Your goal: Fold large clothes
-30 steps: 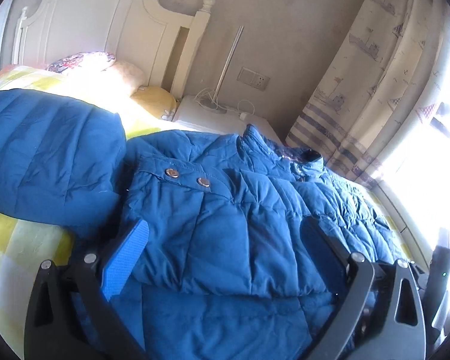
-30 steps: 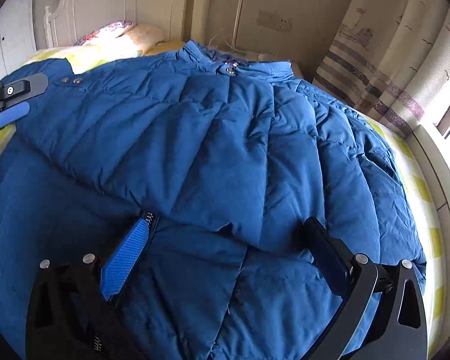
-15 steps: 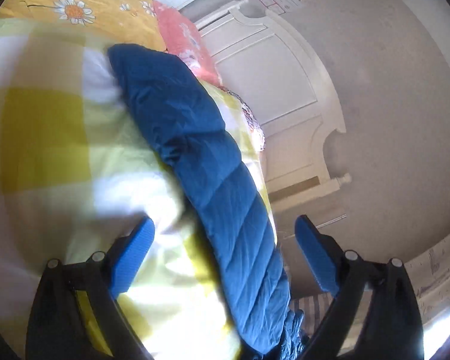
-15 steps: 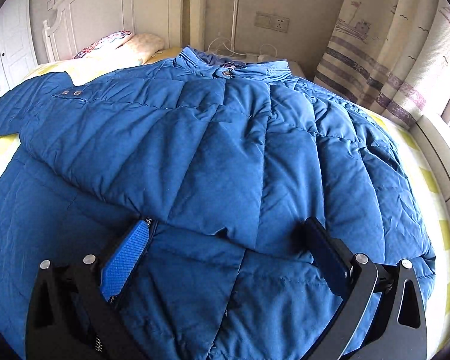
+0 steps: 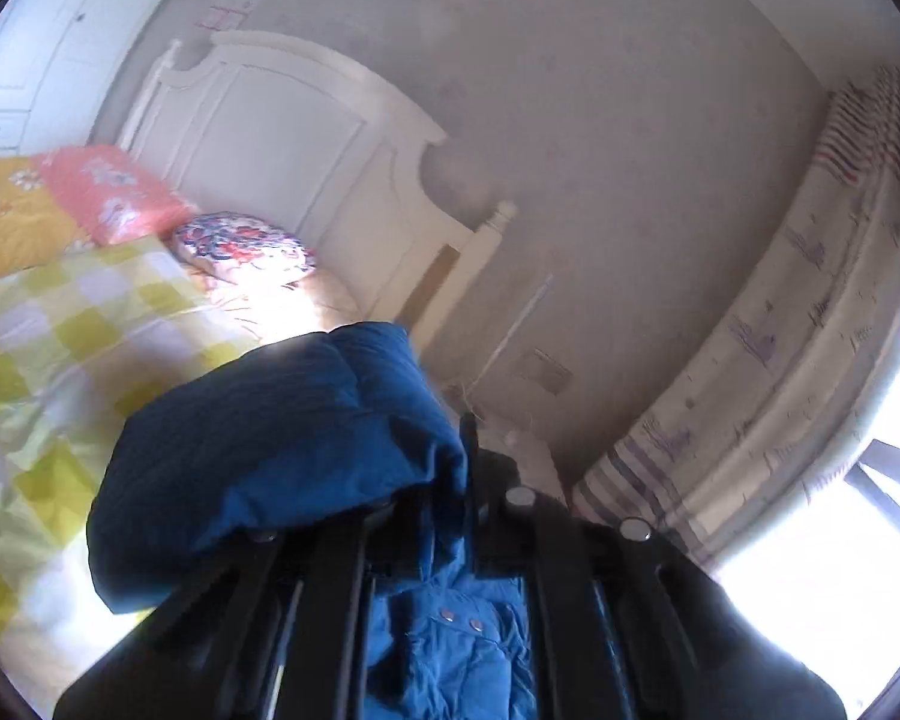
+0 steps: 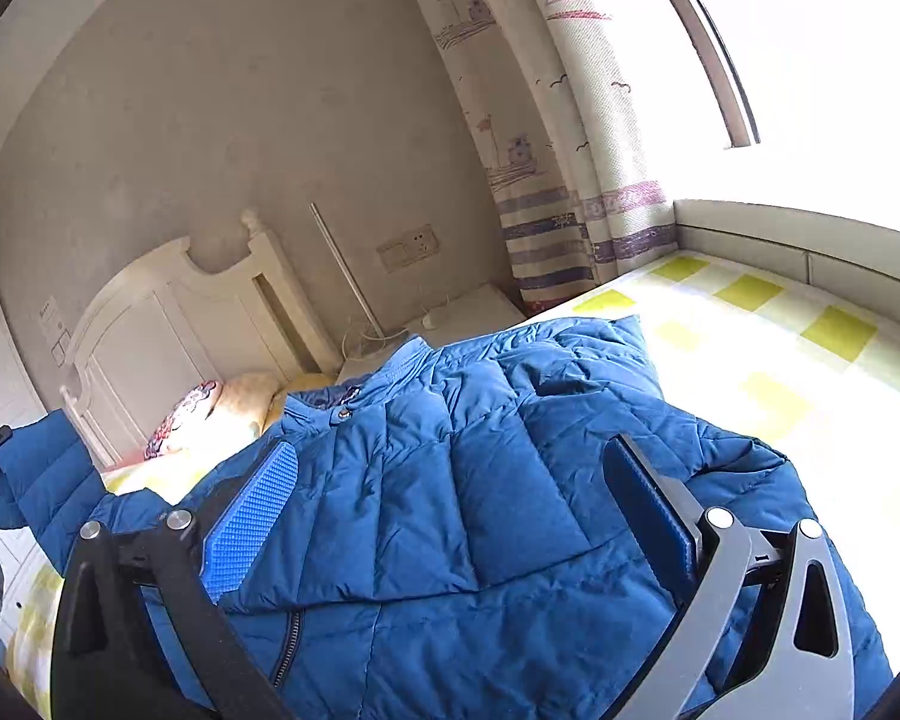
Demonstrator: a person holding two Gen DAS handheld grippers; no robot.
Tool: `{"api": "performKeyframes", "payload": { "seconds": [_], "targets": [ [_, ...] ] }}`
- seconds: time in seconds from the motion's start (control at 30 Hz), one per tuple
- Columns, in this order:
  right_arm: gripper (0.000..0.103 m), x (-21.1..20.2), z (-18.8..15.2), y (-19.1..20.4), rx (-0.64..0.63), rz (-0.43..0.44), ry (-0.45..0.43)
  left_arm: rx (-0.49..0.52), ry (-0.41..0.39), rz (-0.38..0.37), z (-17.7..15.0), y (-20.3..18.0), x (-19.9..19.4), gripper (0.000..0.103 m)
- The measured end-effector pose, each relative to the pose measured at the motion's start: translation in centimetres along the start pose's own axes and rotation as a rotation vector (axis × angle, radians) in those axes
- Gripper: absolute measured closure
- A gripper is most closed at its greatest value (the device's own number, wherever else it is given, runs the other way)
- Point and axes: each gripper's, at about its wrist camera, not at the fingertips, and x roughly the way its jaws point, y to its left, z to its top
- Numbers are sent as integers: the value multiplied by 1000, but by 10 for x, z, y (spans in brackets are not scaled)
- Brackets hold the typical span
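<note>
Left wrist: jacket sleeve [image 5: 282,444] blocks bed [image 5: 60,324], headboard [image 5: 282,138] behind.

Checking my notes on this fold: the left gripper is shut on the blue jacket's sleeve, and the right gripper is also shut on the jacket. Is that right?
Not quite. The left gripper is shut on the sleeve, but the right gripper is open, its jaws standing wide apart over the blue jacket without clamping it, as the right wrist view shows.

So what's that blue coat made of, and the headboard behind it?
The blue coat looks like a padded, down-style jacket in a matte woven shell: stitched puffy panels, metal snaps. The headboard seems to be white-painted wood with moulded panels, though the core material can't be confirmed.
</note>
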Motion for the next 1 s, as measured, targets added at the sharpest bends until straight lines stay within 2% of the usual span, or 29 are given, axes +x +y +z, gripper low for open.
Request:
{"api": "performKeyframes", "payload": {
  "seconds": [0.1,0.17,0.23,0.27,0.3,0.33,0.4,0.47,0.53,0.57,0.63,0.7,0.73,0.8,0.87,0.93,1.0],
  "targets": [
    [5,2,3,-11,56,9,1,312,177,-112,-72,-105,35,92],
    [5,4,5,-14,73,17,7,441,346,-193,-133,-148,58,82],
    [5,3,4,-15,76,18,8,533,525,-230,-191,-173,80,56],
    [5,2,2,-14,73,19,11,566,583,-229,-215,-177,88,53],
    [5,4,2,-14,71,21,15,597,611,-207,-233,-177,93,43],
    [5,3,1,-13,67,22,18,634,616,-183,-246,-173,96,36],
    [5,5,0,-11,61,25,26,630,630,-200,-249,-164,92,35],
    [5,5,0,-10,56,28,29,588,603,-201,-234,-154,82,34],
    [5,6,-1,-10,55,31,36,561,497,-177,-206,-143,58,30],
    [5,5,-1,-10,56,32,35,533,427,-195,-189,-136,40,27],
    [5,5,-1,-11,61,34,36,458,273,-197,-156,-114,6,10],
    [5,6,-1,-12,63,33,42,356,162,-118,-132,-81,-12,4],
    [5,7,-1,-11,61,31,43,296,143,-48,-125,-62,-13,4],
    [5,8,-2,-9,51,30,47,163,151,120,-117,-21,-5,6],
    [5,9,-2,-7,36,27,55,70,200,242,-120,11,4,14],
    [5,10,-3,-4,21,22,64,46,252,305,-128,30,12,30],
    [5,13,-4,-1,6,21,78,60,330,328,-136,40,23,32]
  ]
}}
